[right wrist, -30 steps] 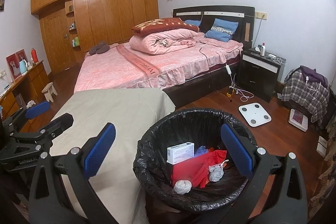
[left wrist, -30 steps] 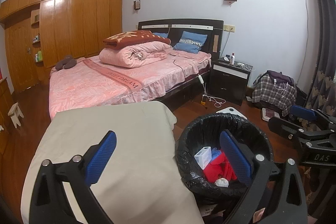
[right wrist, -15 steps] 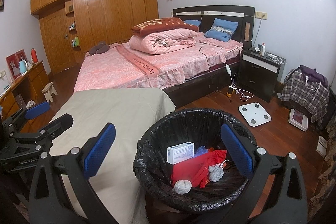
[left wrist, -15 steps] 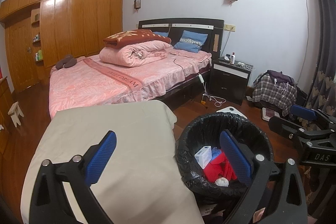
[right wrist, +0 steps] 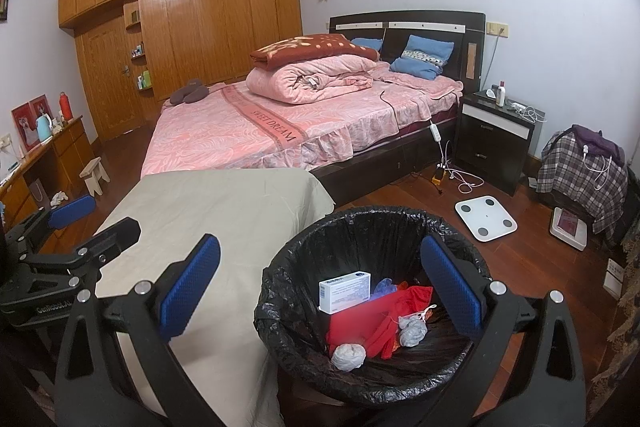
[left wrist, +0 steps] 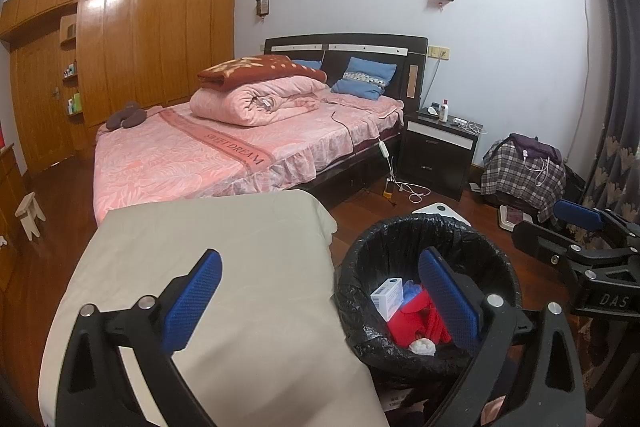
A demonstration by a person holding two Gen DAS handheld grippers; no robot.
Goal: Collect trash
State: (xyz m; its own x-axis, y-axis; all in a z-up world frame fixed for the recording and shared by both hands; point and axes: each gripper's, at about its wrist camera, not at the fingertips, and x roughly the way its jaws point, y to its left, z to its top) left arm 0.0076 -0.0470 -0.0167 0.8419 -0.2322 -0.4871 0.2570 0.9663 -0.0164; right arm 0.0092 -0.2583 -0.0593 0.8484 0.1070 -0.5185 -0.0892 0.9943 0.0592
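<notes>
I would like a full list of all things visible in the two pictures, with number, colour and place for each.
bin: one, black liner, floor beside table
box: one, white, in bin
red cloth: one, in bin
paper wads: two, grey-white, in bin
table cover: one, beige, left of bin
bed: one, pink sheets, behind table
nightstand: one, black, right of bed
scale: one, white, on floor
left tongs: blue pads, open, empty
right tongs: blue pads, open, empty
</notes>
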